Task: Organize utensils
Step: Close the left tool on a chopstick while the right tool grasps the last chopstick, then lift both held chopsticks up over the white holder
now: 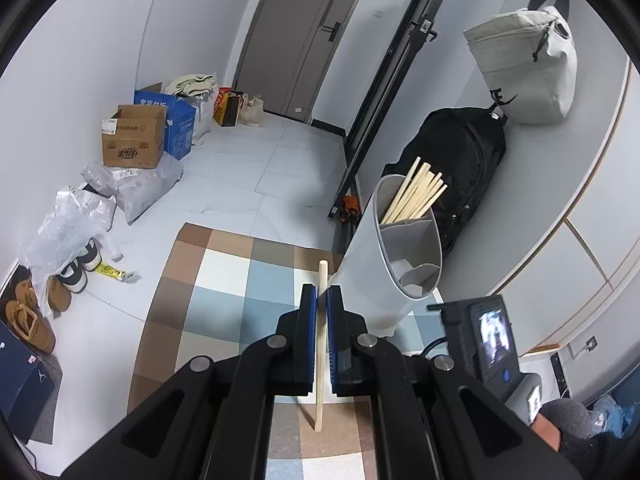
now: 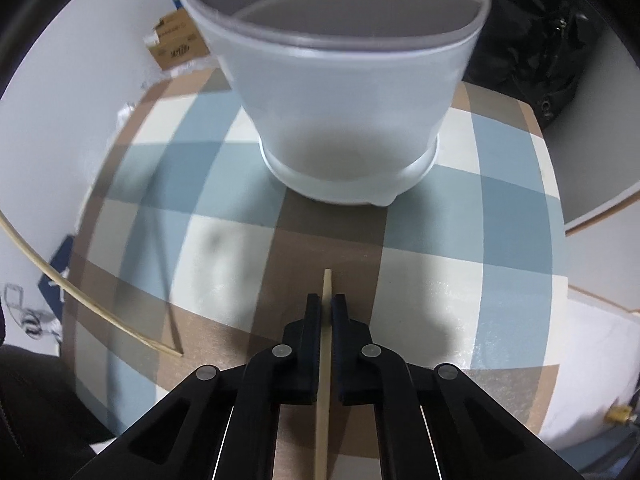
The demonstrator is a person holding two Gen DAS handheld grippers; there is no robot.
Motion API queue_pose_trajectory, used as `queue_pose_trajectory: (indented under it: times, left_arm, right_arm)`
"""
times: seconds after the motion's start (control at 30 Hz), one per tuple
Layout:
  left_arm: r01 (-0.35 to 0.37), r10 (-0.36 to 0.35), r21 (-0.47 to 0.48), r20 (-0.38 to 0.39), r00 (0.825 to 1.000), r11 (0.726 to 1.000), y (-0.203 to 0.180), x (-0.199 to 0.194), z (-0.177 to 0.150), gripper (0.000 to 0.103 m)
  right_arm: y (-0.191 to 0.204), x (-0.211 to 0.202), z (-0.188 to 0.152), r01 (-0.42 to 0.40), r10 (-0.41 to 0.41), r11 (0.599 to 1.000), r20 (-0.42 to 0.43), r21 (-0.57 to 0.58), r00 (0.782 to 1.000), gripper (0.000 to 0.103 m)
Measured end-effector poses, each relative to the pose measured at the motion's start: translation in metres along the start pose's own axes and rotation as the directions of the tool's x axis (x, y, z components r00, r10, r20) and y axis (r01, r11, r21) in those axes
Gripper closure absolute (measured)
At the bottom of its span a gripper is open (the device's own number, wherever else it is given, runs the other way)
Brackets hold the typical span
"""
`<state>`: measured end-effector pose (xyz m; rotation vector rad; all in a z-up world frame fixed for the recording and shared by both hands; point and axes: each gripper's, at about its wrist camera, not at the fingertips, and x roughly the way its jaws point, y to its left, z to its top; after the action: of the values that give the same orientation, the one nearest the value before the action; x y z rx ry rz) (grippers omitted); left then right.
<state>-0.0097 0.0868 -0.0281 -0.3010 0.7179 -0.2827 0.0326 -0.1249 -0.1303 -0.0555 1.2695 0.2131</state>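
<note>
The left gripper (image 1: 322, 294) is clenched on a single wooden chopstick (image 1: 321, 344), which stands nearly upright between the blue pads with its tip poking out above them and its lower end hanging over the checked mat (image 1: 224, 280). The right gripper (image 2: 327, 304) is likewise clamped tight on a second chopstick (image 2: 325, 364), whose tip juts a little past the black fingers above the mat's near brown square (image 2: 224, 344). Just ahead of both grippers, a pale plastic utensil holder (image 1: 384, 264) stands on the mat near its far right corner; its back compartment holds a bundle of chopsticks (image 1: 416, 194) leaning toward the right, while the front compartments look bare. Beyond the mat's left edge, on the floor, lie cardboard boxes (image 1: 134, 136), plastic bags (image 1: 132, 186) and shoes (image 1: 30, 316). A black backpack (image 1: 460, 160) sits behind the holder against the wall
</note>
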Motion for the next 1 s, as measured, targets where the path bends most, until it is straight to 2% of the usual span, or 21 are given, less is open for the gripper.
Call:
queue_pose_trajectory:
  times: [0.2,0.27,0.37,0.6,0.87,1.0]
  left_arm:
    - [0.010,-0.010,0.022,-0.007,1.000,1.000,-0.002,-0.003,-0.001,0.102]
    - [0.039,-0.039,0.012,-0.022,0.999,0.999,-0.001,-0.006,0.001,0.102]
    - [0.039,-0.038,0.020,-0.029,0.999,0.999,-0.005,-0.007,0.003,0.102]
    - [0.036,-0.034,0.052,-0.039,0.999,0.998,-0.018,-0.009,0.002,0.102]
    - [0.034,-0.034,0.119,-0.008,0.999,0.992,-0.039,-0.025,0.011,0.102]
    - [0.030,-0.030,0.142,-0.002,1.000,0.989,-0.050,-0.027,0.015,0.102]
  right_arm:
    - [-0.007,-0.032,0.003,-0.074,0.068,0.996,0.106,0.047,0.992,0.099]
    - [-0.008,-0.046,0.003,-0.102,0.093,0.994,0.151,0.049,0.984,0.099]
    - [-0.012,-0.071,0.001,-0.131,0.117,0.991,0.234,0.042,0.965,0.099]
    - [-0.020,-0.118,-0.013,-0.198,0.168,0.979,0.378,0.041,0.910,0.099]
    - [-0.014,-0.147,-0.026,-0.274,0.261,0.960,0.516,-0.053,0.816,0.099]
    - [-0.010,-0.159,-0.031,-0.266,0.275,0.959,0.559,-0.099,0.783,0.099]
